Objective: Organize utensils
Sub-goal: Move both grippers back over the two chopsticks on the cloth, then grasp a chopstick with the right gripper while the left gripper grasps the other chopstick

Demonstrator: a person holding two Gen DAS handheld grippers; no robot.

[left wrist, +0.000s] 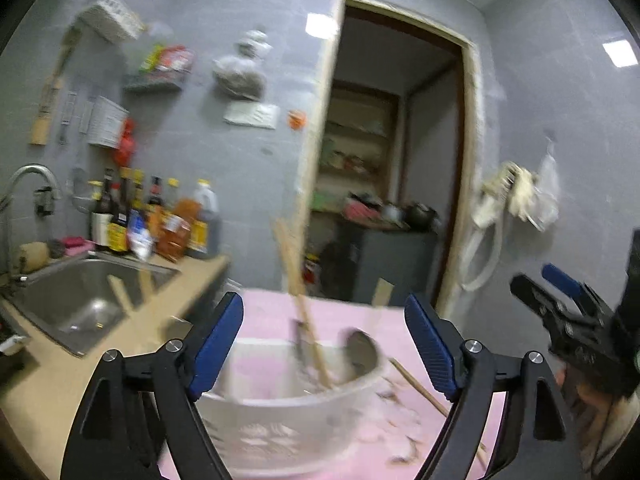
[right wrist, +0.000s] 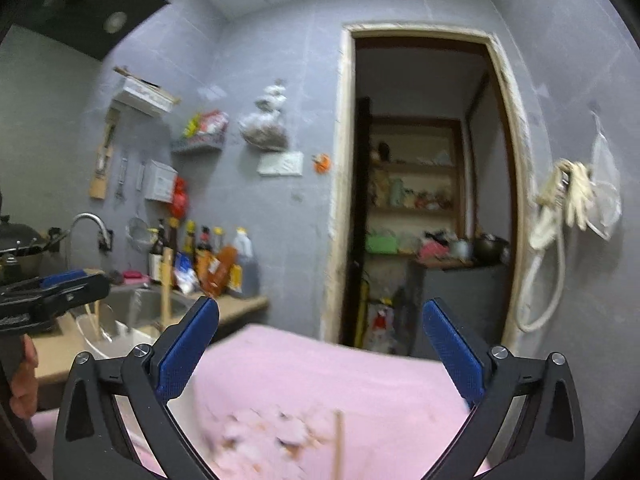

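In the left wrist view a white plastic basket (left wrist: 296,408) stands on a pink cloth (left wrist: 272,312). Wooden chopsticks (left wrist: 304,308) and a metal ladle (left wrist: 362,350) lean inside it, blurred. Another chopstick (left wrist: 420,388) lies on the cloth to its right. My left gripper (left wrist: 324,300) is open above the basket's near rim, holding nothing. My right gripper (left wrist: 534,276) shows at the right edge. In the right wrist view my right gripper (right wrist: 320,306) stands wide open and empty over the pink cloth (right wrist: 360,392), with a chopstick (right wrist: 339,444) below it. The left gripper (right wrist: 72,284) and the basket's rim (right wrist: 116,340) sit at the left.
A steel sink (left wrist: 80,300) with a tap (left wrist: 32,176) is set in the beige counter (left wrist: 48,392) at the left. Several sauce bottles (left wrist: 160,220) stand behind it. Racks and bags hang on the grey wall. An open doorway (left wrist: 400,160) lies straight ahead.
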